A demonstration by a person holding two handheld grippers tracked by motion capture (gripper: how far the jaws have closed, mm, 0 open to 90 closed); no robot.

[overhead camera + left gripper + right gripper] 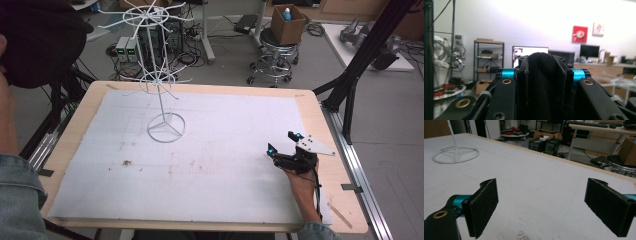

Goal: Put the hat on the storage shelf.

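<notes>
White wire display stand [162,85] with a ring base stands upright on the white-sheeted wooden surface [225,165], left of centre toward the far edge. Right tool [284,142], held in a hand [302,187] near the right edge, rests with jaws spread wide, nothing between them, well apart from the stand. Left tool [543,75] points at a far room wall, its black padded jaws pressed together.

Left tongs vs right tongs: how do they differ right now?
Left tongs: jaws pressed together, nothing between them, aimed level across the room at a monitor. Right tongs: jaws wide apart, held low over the white mat, aimed along it towards the white wire stand. Shared: black padded jaws, blue fittings.
</notes>
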